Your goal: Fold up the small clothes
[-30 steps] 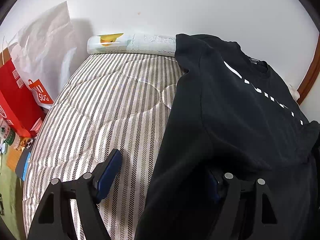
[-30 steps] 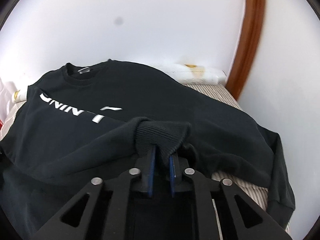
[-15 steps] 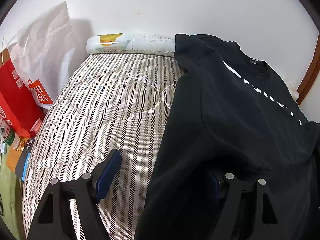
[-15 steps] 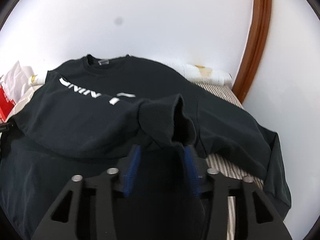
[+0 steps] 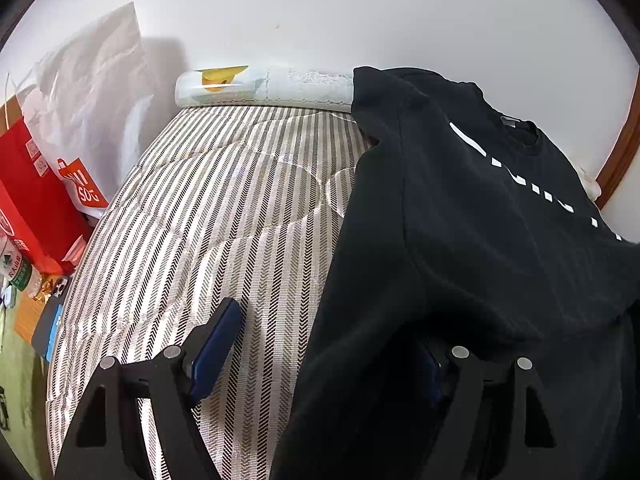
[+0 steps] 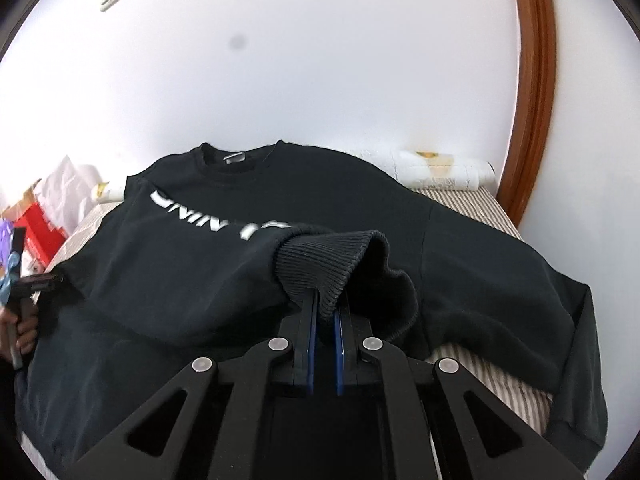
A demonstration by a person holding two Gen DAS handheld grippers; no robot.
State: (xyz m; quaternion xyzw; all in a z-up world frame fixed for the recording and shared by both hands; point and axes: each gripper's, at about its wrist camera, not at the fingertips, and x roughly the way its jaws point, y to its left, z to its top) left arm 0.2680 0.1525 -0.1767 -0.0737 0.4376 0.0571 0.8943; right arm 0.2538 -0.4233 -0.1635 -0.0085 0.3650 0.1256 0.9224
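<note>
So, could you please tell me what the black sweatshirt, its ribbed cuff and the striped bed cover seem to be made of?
Black sweatshirt: matte, soft knit, probably cotton fleece; it drapes in folds.
Ribbed cuff: stretchy rib knit, showing fine vertical ridges, pinched in the right gripper.
Striped bed cover: woven herringbone-striped fabric, quilted, judging by curved stitch lines.

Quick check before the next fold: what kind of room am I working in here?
Most likely a bedroom at home. The black sweatshirt lies on a bare striped mattress pushed against a white wall, with a shopping bag and red box beside it.
</note>
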